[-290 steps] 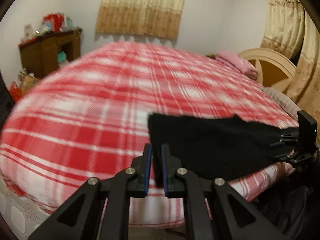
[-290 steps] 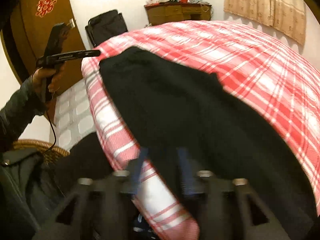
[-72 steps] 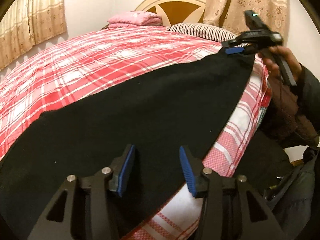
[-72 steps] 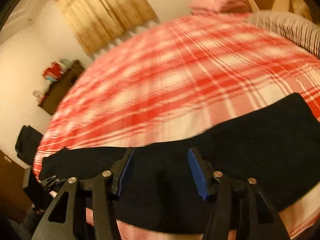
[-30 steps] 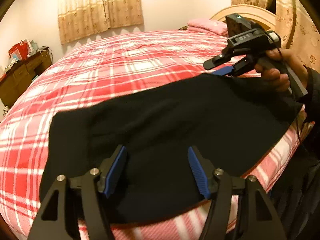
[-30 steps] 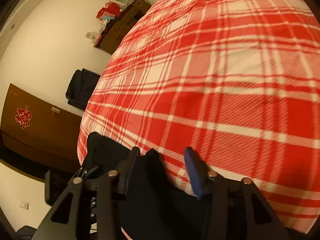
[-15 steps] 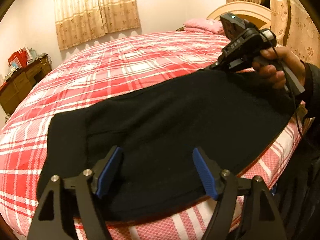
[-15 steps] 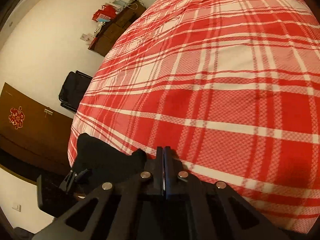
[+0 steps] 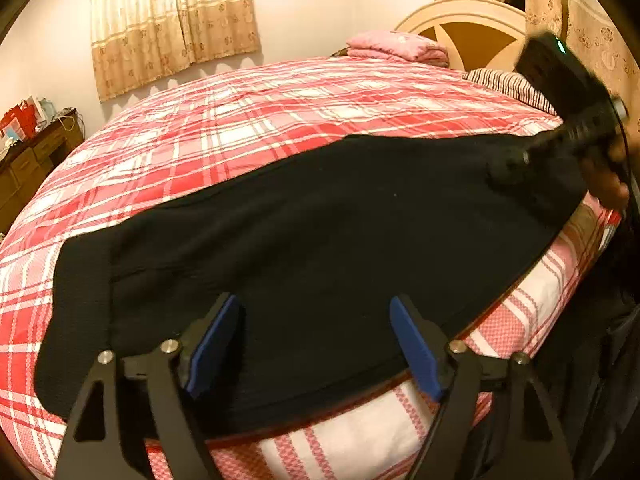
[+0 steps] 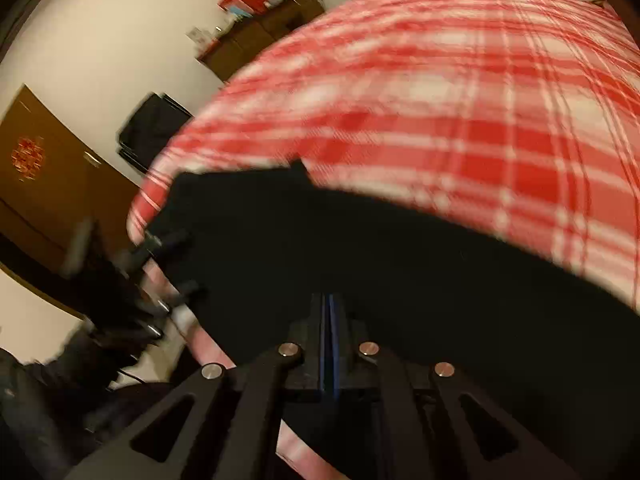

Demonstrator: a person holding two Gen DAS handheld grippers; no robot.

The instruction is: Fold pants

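Observation:
Black pants (image 9: 320,220) lie lengthwise along the near edge of a red plaid bed (image 9: 280,112). My left gripper (image 9: 316,344) hovers over their near edge. Its jaws are opening, and the blue pads (image 9: 216,336) stand wide apart over the cloth without pressing it. At the far right a hand holds my right gripper (image 9: 516,160), blurred, where the pants' end bunches up. In the right wrist view the right gripper (image 10: 330,320) is shut, its pads together with black cloth (image 10: 400,260) around them. The left gripper (image 10: 176,264) shows blurred at the left.
Pink folded bedding (image 9: 396,46), a striped pillow (image 9: 508,84) and a cream headboard (image 9: 472,24) are at the bed's head. Curtains (image 9: 172,28) hang behind. A wooden dresser (image 10: 260,36), a black suitcase (image 10: 152,136) and a brown door (image 10: 48,168) stand beyond the foot.
The right gripper's jaws closed on the pants' far edge, then it moved sideways with the cloth toward the bed's edge. The left gripper's jaws spread wider.

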